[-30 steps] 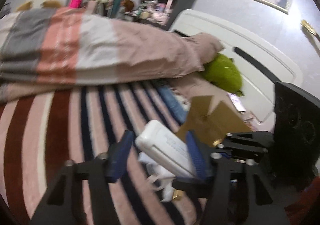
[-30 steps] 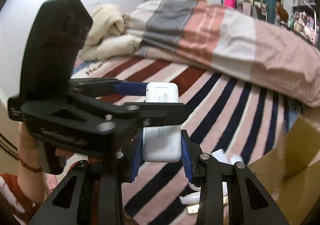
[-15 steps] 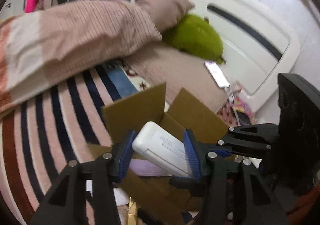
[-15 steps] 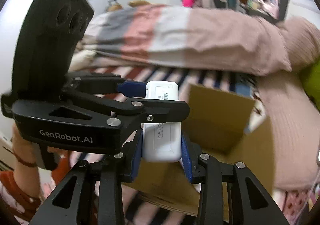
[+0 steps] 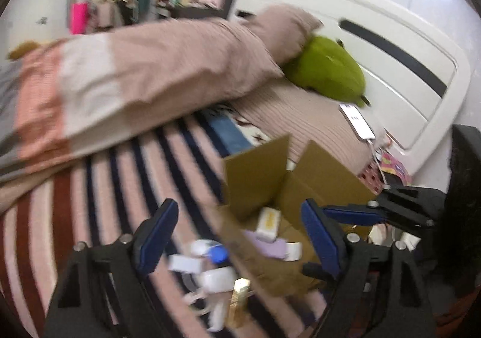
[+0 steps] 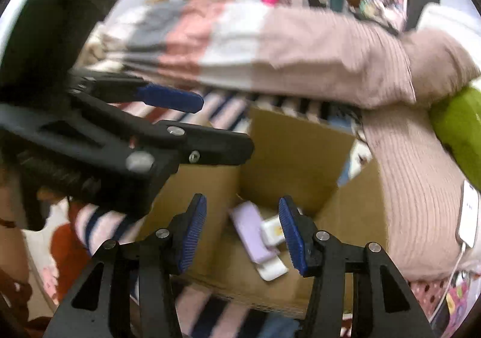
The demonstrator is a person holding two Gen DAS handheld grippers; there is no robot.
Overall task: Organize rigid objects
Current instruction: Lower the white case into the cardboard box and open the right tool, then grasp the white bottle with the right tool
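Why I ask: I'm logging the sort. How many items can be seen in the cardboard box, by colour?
Purple item: 1
White items: 2, one with a yellow label
Total: 3 visible in the cardboard box

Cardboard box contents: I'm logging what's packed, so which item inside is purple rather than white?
The flat lilac case lying in the cardboard box, longest of the pieces; the small blocks touching it are white.

Striped bed [image 5: 99,187]: open cardboard box [image 5: 255,175] at right, small white items [image 5: 210,272] near left of it, folded duvet [image 5: 150,73] far, green cushion [image 5: 327,70] far right.
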